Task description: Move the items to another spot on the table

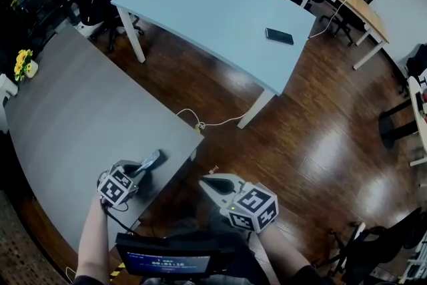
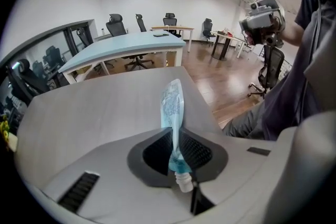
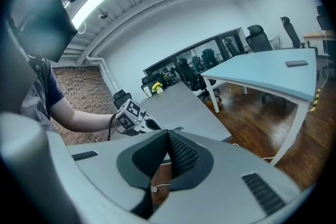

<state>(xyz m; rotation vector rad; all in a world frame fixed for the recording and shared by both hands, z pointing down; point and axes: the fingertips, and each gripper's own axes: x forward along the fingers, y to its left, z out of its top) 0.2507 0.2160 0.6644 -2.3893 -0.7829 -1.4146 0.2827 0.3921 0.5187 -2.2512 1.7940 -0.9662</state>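
— What is the left gripper (image 2: pixel 176 140) doing?
— Its jaws are pinched on a slim blue pouch (image 2: pixel 172 105), gripping it near the white spout (the spout faces back toward the camera), and the rest sticks out ahead.
— Where is that?
— Over the near corner of the grey table (image 1: pixel 80 110). I can't tell whether the pouch's tip touches the top.
— And the right gripper (image 3: pixel 168 139)?
— Jaws pressed together with nothing between them, held off the table's edge above the wooden floor (image 1: pixel 320 143).
— Farther out?
— A pale blue table (image 1: pixel 213 10) with a dark phone (image 1: pixel 279 36) on it, and yellow flowers (image 1: pixel 23 62) at the grey table's far end.
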